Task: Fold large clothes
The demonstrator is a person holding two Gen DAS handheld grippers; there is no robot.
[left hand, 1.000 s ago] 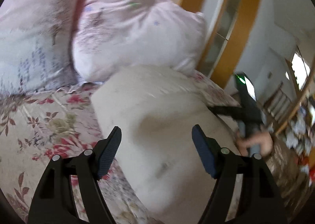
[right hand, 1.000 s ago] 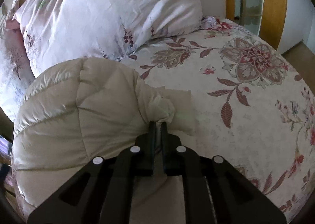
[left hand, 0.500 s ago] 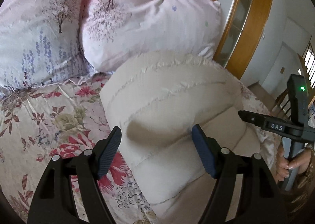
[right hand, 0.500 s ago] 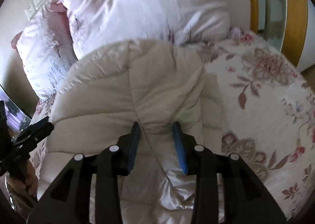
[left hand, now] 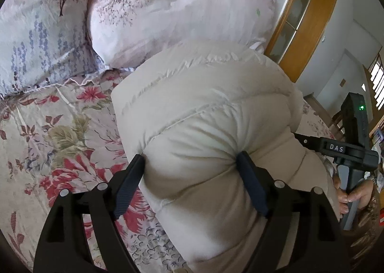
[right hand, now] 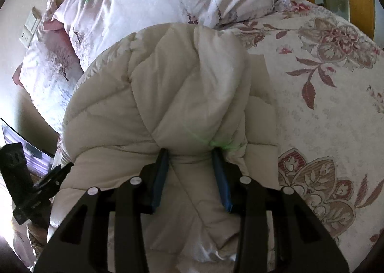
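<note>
Left claw [left hand: 190, 172] spread wide, jaws just opened further, pads pressed into a bulge of the beige puffer jacket [left hand: 211, 114]. Right claw [right hand: 190, 165] partly parted, opened up within the last second, a fold of jacket bunched between the pads. Jacket folded in a puffy heap on the floral bedsheet [right hand: 324, 95]. Beyond it, pink printed pillows [left hand: 168, 9] at the head of the bed.

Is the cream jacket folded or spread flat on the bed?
Folded. The jacket sits as a thick, puffy bundle on the floral bedspread, its quilted layers doubled over rather than lying flat.
</note>
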